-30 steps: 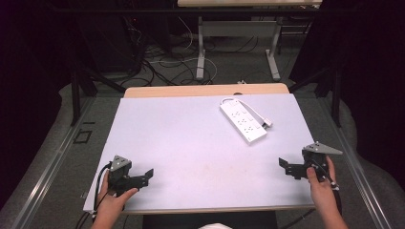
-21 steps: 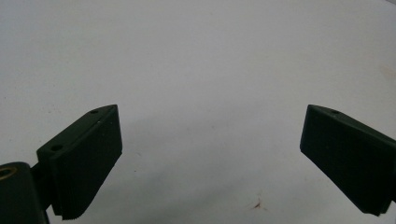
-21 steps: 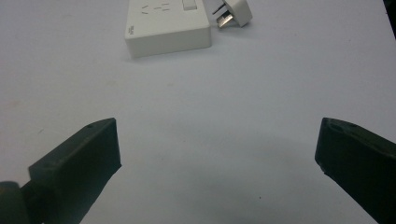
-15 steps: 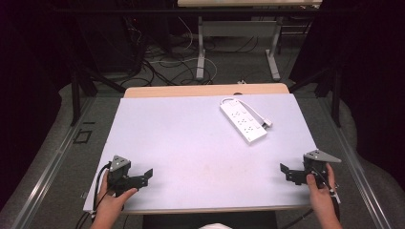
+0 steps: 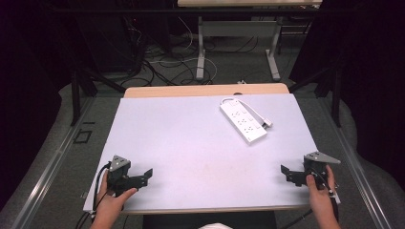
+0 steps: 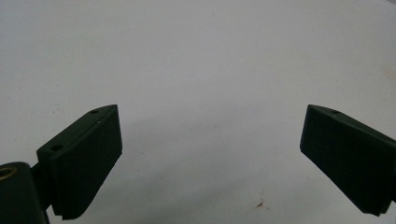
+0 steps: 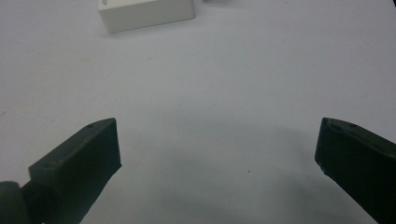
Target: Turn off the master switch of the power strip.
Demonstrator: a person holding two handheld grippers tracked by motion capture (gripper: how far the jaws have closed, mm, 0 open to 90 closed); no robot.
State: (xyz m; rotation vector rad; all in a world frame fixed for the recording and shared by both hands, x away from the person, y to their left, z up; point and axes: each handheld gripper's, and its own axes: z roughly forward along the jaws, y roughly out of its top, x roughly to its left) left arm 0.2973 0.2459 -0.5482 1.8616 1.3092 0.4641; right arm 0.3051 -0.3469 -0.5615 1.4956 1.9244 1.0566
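The strip [image 5: 243,120] is lying far right, long axis running far-left to near-right; the right gripper [image 5: 288,173], jaws apart like the left gripper's [image 5: 146,175], is sitting nearer.

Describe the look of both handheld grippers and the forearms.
The left gripper and right gripper are black, each with two blocky jaws whose fingertips have ridged pads. A grey three-cornered plate tops each; a black cable trails from the left. The forearms are bare, without sleeves.

I am in a lab: my pale work table [image 5: 191,143] sits among dark curtains, with tangled floor cables [image 5: 162,62] at twelve o'clock beneath another bench [image 5: 239,24].
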